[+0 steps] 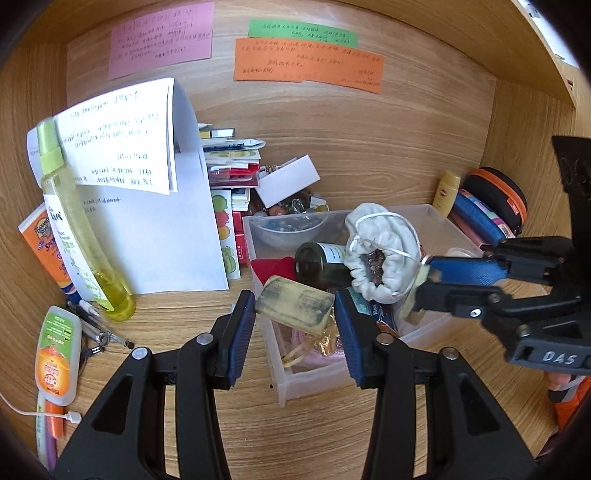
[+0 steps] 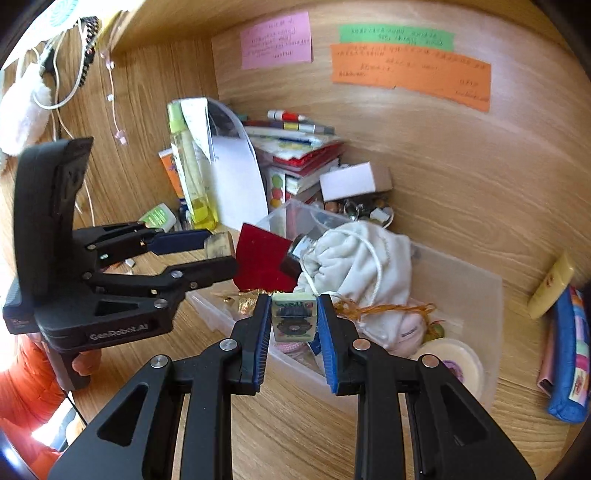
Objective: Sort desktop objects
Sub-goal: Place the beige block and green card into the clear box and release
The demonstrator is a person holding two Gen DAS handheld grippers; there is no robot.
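Both grippers hang over a clear plastic bin (image 1: 266,236) that sits on the wooden tabletop (image 1: 332,424) toward its back right corner, each clenched on a small tile. The left gripper (image 1: 293,312) grasps a worn, yellowish block (image 1: 293,306) tilted between its blue pads, above the bin's near left corner. The right gripper (image 2: 293,319) pinches a pale green tile (image 2: 293,319) with a dark printed face, held upright over the bin's near wall (image 2: 295,365). Inside the bin lie a white drawstring pouch (image 2: 354,258), slumped open with its cord trailing, a dark green jar (image 1: 321,258) on its side touching the pouch, a red velvet piece (image 2: 258,258) just beside them, some gold tassel cord (image 2: 384,308) and a round cream lid (image 2: 454,360) at the right end. A small clear bowl (image 1: 288,232) rests in the bin's back left part. Toward the back left corner of the tabletop a tall yellow spray bottle (image 1: 85,236) leans against white papers (image 1: 155,229), with an orange sunscreen tube (image 1: 44,251) behind it and a small orange-labelled bottle (image 1: 57,354) lying near the left edge. A stack of books and cards (image 2: 299,155) stands against the back panel, where pink (image 1: 162,38), green (image 1: 303,33) and orange notes (image 1: 306,64) are stuck. A blue pencil case (image 2: 567,354) lies near the right edge.
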